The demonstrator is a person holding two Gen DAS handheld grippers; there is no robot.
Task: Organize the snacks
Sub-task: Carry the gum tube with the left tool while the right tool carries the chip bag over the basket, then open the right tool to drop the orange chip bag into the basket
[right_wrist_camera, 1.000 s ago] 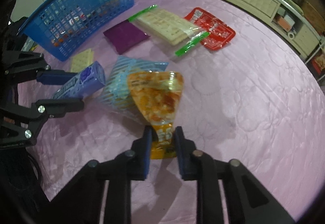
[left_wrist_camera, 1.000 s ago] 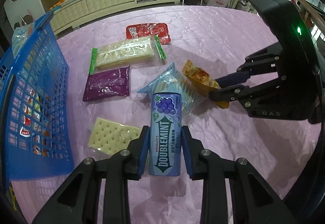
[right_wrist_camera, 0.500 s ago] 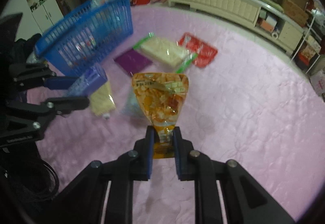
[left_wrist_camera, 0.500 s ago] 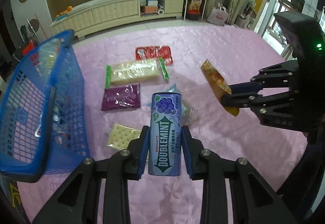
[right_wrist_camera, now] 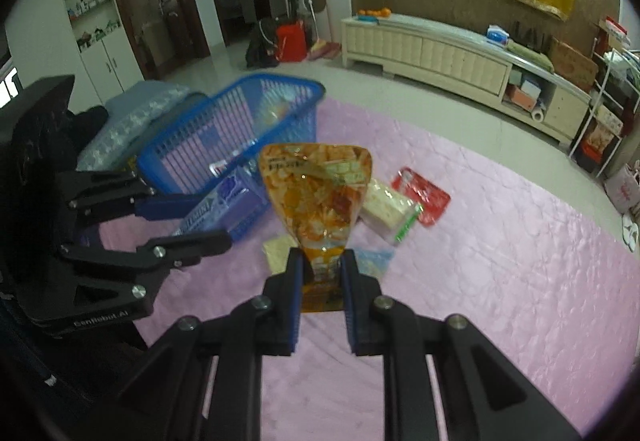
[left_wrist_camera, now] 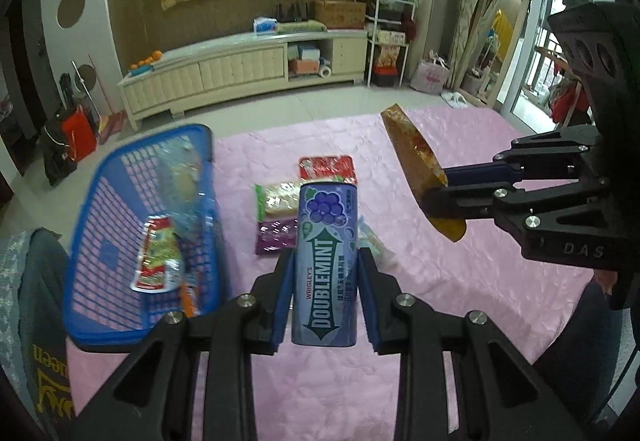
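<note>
Snacks go into the blue basket [left_wrist_camera: 100,177] on the pink surface [left_wrist_camera: 460,281]. Left tool [left_wrist_camera: 325,295] is clamped on the gum canister [left_wrist_camera: 325,269], held above the surface: rigid, likely light, gripped at mid-body. Right tool [right_wrist_camera: 320,299] pinches the orange pouch [right_wrist_camera: 318,189] by its bottom seam: soft, crushable contents.

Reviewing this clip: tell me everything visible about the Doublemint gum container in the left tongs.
The Doublemint gum container is a tall, rounded, glossy lavender-blue pack, apparently plastic, with a grape picture near the top and white "Wrigley's Doublemint" lettering on a dark arrow running up its length. It stands upright along the left tongs, clamped on both sides by their blue pads, lifted above the pink tablecloth. Nothing else touches it. The blue basket lies to its left.
</note>
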